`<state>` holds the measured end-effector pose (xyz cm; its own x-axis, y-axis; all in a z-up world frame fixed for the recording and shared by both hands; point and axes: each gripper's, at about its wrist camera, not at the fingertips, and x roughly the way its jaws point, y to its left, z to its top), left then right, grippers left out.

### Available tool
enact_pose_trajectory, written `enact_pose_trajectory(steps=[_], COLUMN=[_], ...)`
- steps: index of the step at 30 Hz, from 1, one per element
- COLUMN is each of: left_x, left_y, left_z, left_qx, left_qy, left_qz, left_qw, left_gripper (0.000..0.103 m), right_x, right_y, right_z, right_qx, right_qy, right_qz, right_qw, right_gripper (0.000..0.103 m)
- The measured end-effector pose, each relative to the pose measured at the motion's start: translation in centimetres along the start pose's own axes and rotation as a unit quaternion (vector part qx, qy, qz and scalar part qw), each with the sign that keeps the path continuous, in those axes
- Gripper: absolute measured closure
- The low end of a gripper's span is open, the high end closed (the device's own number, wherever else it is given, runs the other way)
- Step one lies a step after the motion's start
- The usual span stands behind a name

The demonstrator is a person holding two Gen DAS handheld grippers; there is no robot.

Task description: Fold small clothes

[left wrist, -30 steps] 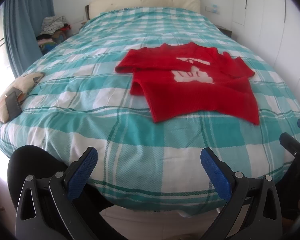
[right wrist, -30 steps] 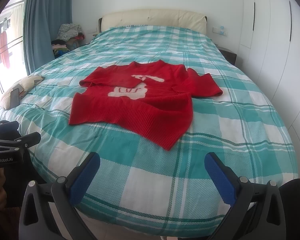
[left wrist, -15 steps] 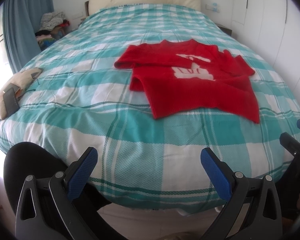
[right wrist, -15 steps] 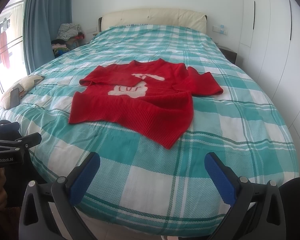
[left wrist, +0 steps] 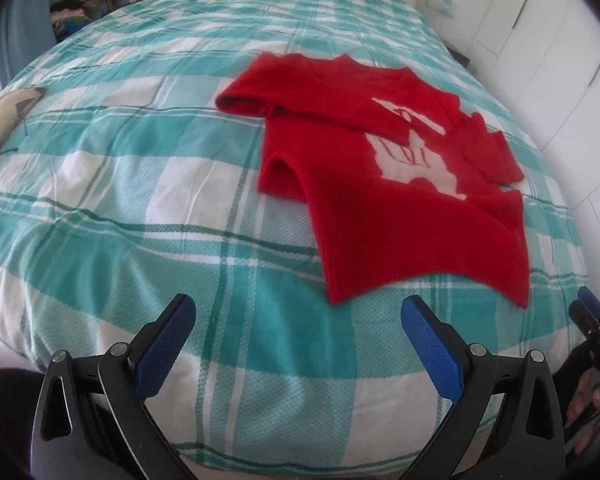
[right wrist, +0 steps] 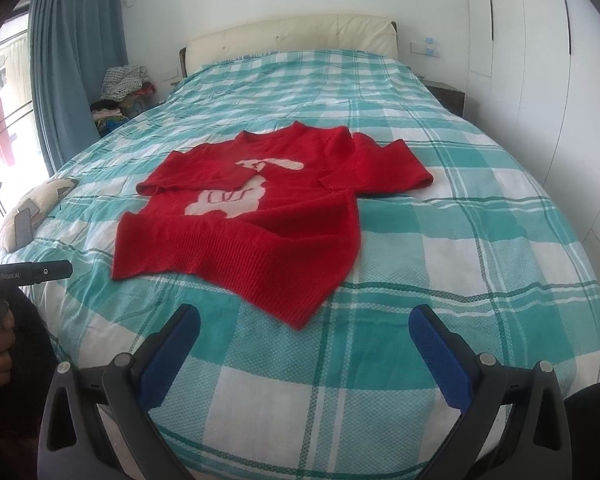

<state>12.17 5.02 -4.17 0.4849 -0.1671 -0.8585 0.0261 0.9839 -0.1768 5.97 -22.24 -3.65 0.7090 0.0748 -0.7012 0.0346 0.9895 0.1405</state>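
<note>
My left claw point(left wrist: 298, 336) stands wide open above the near edge of the bed point(left wrist: 112, 184), its blue pads far apart and holding nothing. My right claw point(right wrist: 304, 344) is likewise spread wide and empty, hovering over the foot of the bed point(right wrist: 480, 248).

The red sweater point(left wrist: 384, 184) lies face up on the teal-and-white checked bedcover, apart from both claws. In the right wrist view the sweater point(right wrist: 256, 216) sits near the middle of the bed, neckline toward the headboard point(right wrist: 292, 34), ribbed hem toward me. A white animal figure shows on its chest. One sleeve lies folded across the upper chest; the other lies out to the side toward the wardrobe wall. One hem corner points toward my right claw, just beyond its pads.

No container is in view. The nearest to one is a heap of mixed clothes point(right wrist: 120, 92) piled beside the blue curtain point(right wrist: 72, 72), off the bed; what it rests on I cannot tell. A cream cushion point(right wrist: 32, 212) lies at the bed's left edge, with a dark flat object on it that I cannot identify.
</note>
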Motion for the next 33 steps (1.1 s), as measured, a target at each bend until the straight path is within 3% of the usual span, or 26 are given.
enact_pose_trajectory(steps=[4, 5, 6, 7, 8, 9, 10, 11, 13, 19, 21, 24, 28, 33], left_x=[3.9, 4.5, 5.0, 5.4, 5.8, 6.1, 6.2, 6.0, 4.4, -2.8, -3.5, -2.5, 0.5, 1.5], left_y=[-0.6, -0.9, -1.2, -1.4, -1.6, -1.6, -1.6, -1.4, -0.5, 2.1, 2.3, 1.9, 1.2, 0.7], left_z=[2.1, 2.3, 2.5, 2.7, 2.7, 2.8, 2.6, 2.4, 2.0, -1.6, -2.8, -3.9, -4.6, -5.0], left_qx=[0.005, 0.006, 0.01, 0.014, 0.016, 0.018, 0.019, 0.016, 0.01, 0.039, 0.051, 0.066, 0.078, 0.099], left_qy=[0.047, 0.053, 0.055, 0.056, 0.059, 0.062, 0.065, 0.07, 0.07, 0.068, 0.073, 0.092, 0.109, 0.106], left_qz=[-0.04, -0.046, -0.043, -0.041, -0.036, -0.032, -0.032, -0.036, -0.045, -0.06, -0.05, -0.026, 0.015, 0.041], left_qw=[0.9981, 0.9976, 0.9975, 0.9975, 0.9974, 0.9974, 0.9972, 0.9968, 0.9965, 0.9951, 0.9948, 0.9932, 0.9908, 0.9886], left_gripper=[0.003, 0.01, 0.025, 0.033, 0.053, 0.078, 0.095, 0.1, 0.1, 0.1, 0.101, 0.101, 0.101, 0.101], right_x=[4.5, 5.7, 6.9, 8.2, 9.4, 10.3, 10.7, 10.9, 10.6, 4.3, 2.7, 2.7, 5.8, 8.0], right_y=[-2.1, -2.6, -3.1, -3.5, -3.7, -3.8, -3.7, -3.5, -3.8, -5.2, -4.8, -4.2, -3.8, -3.9], right_z=[1.6, 1.8, 1.8, 1.6, 1.3, 1.0, 0.8, 0.8, 1.0, 1.2, 0.8, 0.0, -1.8, -3.0], right_qx=[0.012, 0.03, 0.056, 0.082, 0.102, 0.115, 0.119, 0.114, 0.118, 0.132, 0.117, 0.089, 0.053, 0.045], right_qy=[0.061, 0.081, 0.104, 0.127, 0.147, 0.157, 0.156, 0.152, 0.146, 0.155, 0.166, 0.192, 0.23, 0.237], right_qz=[0.04, 0.055, 0.081, 0.115, 0.137, 0.139, 0.14, 0.143, 0.154, 0.195, 0.187, 0.152, 0.085, 0.063], right_qw=[0.997, 0.995, 0.99, 0.982, 0.974, 0.971, 0.971, 0.971, 0.97, 0.959, 0.961, 0.965, 0.968, 0.968], right_gripper=[0.006, 0.015, 0.026, 0.03, 0.034, 0.034, 0.035, 0.04, 0.102, 0.1, 0.1, 0.1, 0.1, 0.1])
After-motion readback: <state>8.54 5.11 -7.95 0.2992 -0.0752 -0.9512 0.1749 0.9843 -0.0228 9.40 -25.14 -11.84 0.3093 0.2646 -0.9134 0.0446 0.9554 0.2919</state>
